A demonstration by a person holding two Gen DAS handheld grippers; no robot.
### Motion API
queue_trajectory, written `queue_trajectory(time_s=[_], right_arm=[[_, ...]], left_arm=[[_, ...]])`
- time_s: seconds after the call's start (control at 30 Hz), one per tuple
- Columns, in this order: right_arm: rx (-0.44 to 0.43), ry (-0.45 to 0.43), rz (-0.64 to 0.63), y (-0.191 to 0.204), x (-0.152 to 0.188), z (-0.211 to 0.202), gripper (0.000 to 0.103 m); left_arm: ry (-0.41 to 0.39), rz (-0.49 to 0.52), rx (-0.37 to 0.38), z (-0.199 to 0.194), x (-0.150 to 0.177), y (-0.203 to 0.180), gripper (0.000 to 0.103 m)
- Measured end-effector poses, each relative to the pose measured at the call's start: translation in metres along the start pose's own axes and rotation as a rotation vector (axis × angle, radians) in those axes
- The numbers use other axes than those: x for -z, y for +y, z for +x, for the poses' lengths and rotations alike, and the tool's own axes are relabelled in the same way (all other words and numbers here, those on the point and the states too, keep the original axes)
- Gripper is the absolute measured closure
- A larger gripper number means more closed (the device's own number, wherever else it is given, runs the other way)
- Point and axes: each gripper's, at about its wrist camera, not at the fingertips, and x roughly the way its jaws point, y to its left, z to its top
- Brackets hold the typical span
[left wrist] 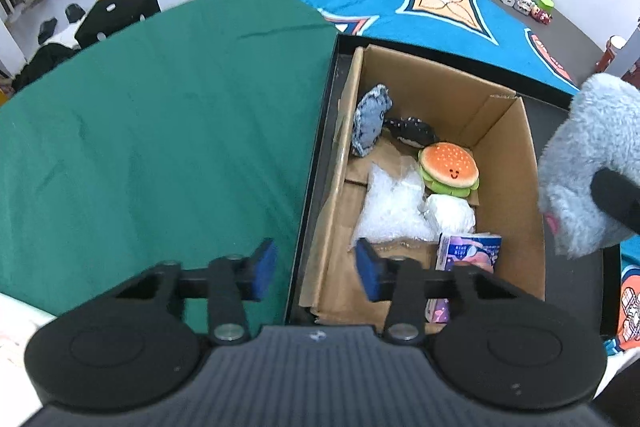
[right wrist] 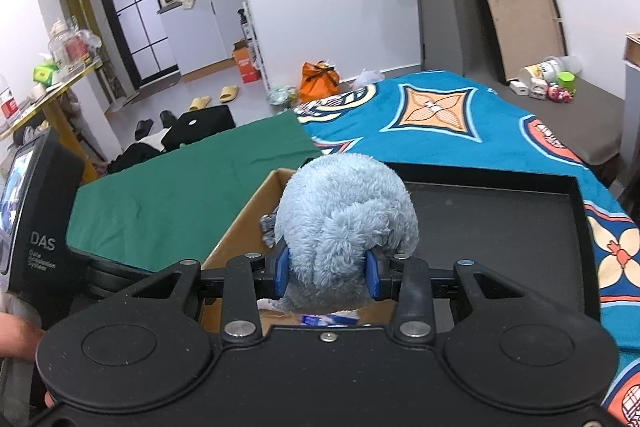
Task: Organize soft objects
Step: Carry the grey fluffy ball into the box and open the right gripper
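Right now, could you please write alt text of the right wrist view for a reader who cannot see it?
The right gripper is shut on a fluffy grey-blue plush toy, held above an open cardboard box. The box sits in a black tray, beside a green cloth and a blue patterned blanket.

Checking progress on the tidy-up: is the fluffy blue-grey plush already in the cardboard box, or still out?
Still out. The fluffy blue-grey plush is clamped in the right tool, held above the open brown cardboard box.
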Motion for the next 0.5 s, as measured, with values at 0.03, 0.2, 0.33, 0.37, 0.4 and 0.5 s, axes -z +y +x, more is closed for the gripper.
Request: queue_trajectory(time_s=[0.03, 0.2, 0.33, 0.37, 0.4, 0.5], right_arm=[[-0.002, 0.005, -0.002, 0.003, 0.001, 0.001, 0.067], [-0.016, 0.029, -0.025, 0.015, 0.003, 0.009, 0.067], [-0.02, 0.044, -0.038, 0.022, 0.005, 0.015, 0.067], [-0.02, 0.048, -0.041, 0.024, 0.005, 0.016, 0.067], [-0.022, 0.051, -0.043, 0.025, 0.005, 0.018, 0.067], [-0.027, 0.046, -0.027, 0.024, 0.003, 0.019, 0.067]], left_arm=[[0.006, -0.003, 0.007, 0.002, 0.0, 0.001, 0.078], [0.013, -0.033, 0.049, 0.005, 0.0, 0.009, 0.089], [0.012, -0.046, 0.086, 0.007, 0.001, 0.013, 0.092], [0.009, -0.044, 0.086, 0.007, 0.0, 0.012, 0.092], [0.007, -0.043, 0.086, 0.007, 0.0, 0.011, 0.092], [-0.001, -0.038, 0.095, 0.006, 0.0, 0.012, 0.092]])
